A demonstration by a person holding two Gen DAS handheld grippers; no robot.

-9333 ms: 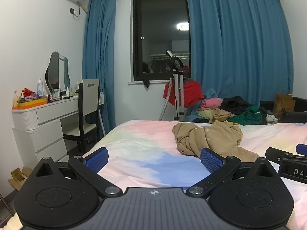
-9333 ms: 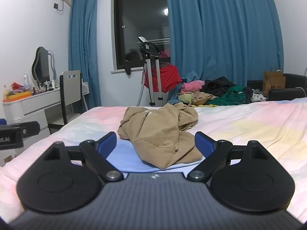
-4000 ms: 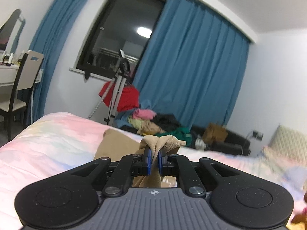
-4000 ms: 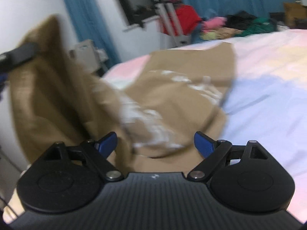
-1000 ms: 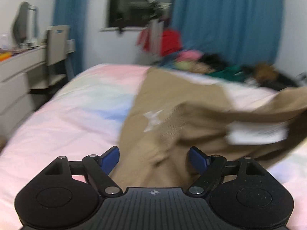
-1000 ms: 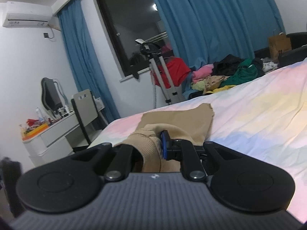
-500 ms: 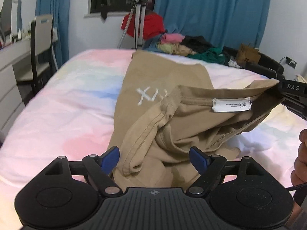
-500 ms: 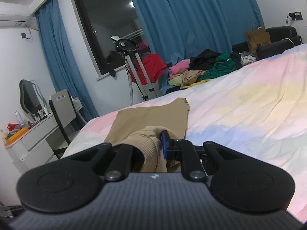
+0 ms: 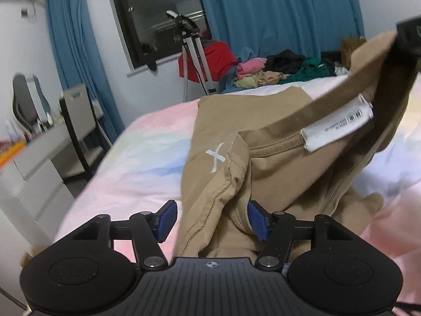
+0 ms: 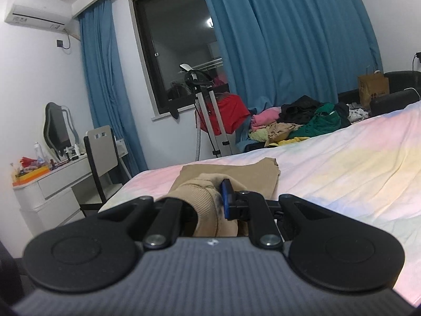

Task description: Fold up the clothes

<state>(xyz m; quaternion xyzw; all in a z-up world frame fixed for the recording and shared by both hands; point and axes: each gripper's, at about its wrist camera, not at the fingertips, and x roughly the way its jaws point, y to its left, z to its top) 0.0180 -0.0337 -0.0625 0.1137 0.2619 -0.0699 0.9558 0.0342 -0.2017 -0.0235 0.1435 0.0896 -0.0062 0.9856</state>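
Note:
A tan T-shirt with a white print and a white neck label lies partly spread on the bed. My left gripper is open, its blue fingers on either side of a bunched collar and shoulder fold. My right gripper is shut on the ribbed collar of the T-shirt and holds it raised; it shows at the top right edge of the left wrist view. The shirt's hem end lies flat on the bed farther away.
The bed has a pastel sheet. A white dresser and a chair stand to the left. A garment steamer stand and a pile of clothes are beyond the bed by blue curtains.
My left gripper has moved in low onto the shirt and its fingers have narrowed around the collar fold. My right gripper stays shut on the collar, which now hangs higher and tauter.

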